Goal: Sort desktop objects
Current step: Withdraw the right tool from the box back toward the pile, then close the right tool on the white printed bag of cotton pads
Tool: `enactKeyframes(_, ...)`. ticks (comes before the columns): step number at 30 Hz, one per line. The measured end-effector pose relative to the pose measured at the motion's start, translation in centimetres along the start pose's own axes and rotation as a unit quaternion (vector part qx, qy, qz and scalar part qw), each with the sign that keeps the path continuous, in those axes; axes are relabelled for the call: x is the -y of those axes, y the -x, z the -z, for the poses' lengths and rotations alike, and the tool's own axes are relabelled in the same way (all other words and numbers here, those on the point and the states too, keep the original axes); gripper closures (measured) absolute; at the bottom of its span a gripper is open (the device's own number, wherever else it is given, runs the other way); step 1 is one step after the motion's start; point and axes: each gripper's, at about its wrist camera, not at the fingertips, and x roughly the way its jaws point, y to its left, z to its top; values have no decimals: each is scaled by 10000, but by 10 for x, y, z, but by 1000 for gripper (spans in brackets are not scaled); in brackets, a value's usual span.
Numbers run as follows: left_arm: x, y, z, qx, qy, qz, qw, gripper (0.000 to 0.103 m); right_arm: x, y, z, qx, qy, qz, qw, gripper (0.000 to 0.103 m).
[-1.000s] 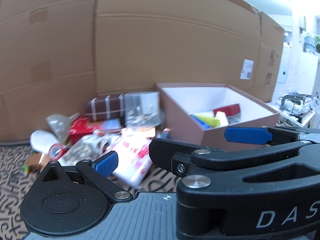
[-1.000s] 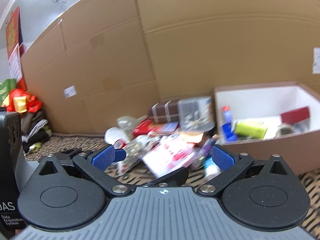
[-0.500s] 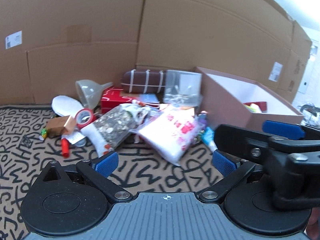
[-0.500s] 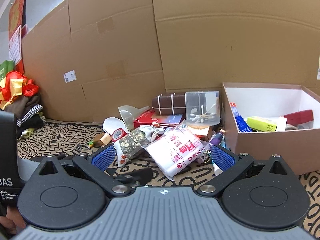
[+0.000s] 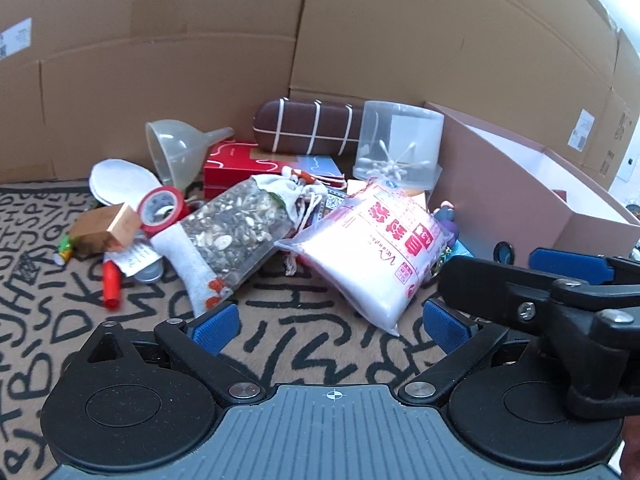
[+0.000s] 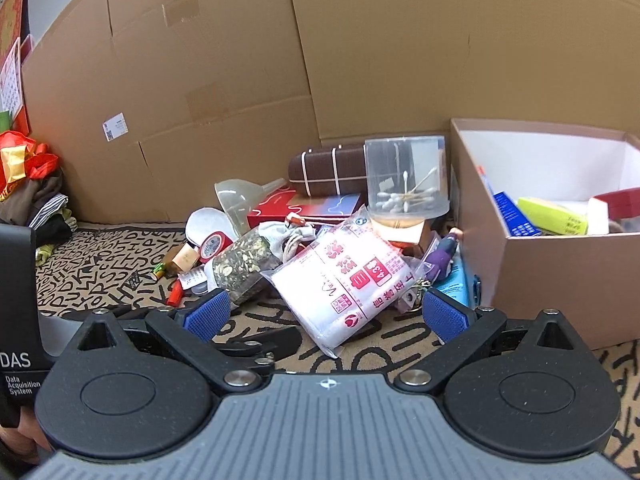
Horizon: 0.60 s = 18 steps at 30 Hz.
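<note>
Right now both tongs are spread wide w/ nothing btwn the pads: left gripper [image 5: 330,322], right gripper [image 6: 326,316]. Clutter pile incl. white packet [image 6: 344,284] lies on patterned mat [image 5: 48,312], just left of cardboard box [image 6: 560,276].

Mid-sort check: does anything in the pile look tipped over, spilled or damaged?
Nothing looks spilled or broken. The clear plastic funnel lies on its side, and the clear round cotton-swab tub perches on a small copper-coloured box. The white plastic pouch with red print leans askew over the clutter.
</note>
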Motion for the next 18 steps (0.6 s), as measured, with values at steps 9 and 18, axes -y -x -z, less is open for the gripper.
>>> enactKeyframes(9,-1,-30,-5,-147,-69,24,9999,9,13,-34,0,-234,-249,-175,9993,6)
enactKeyframes(18,4,-48,-8,-276,-203,478,9983,21,24,-59,2,-402,-507,-262,9976,10)
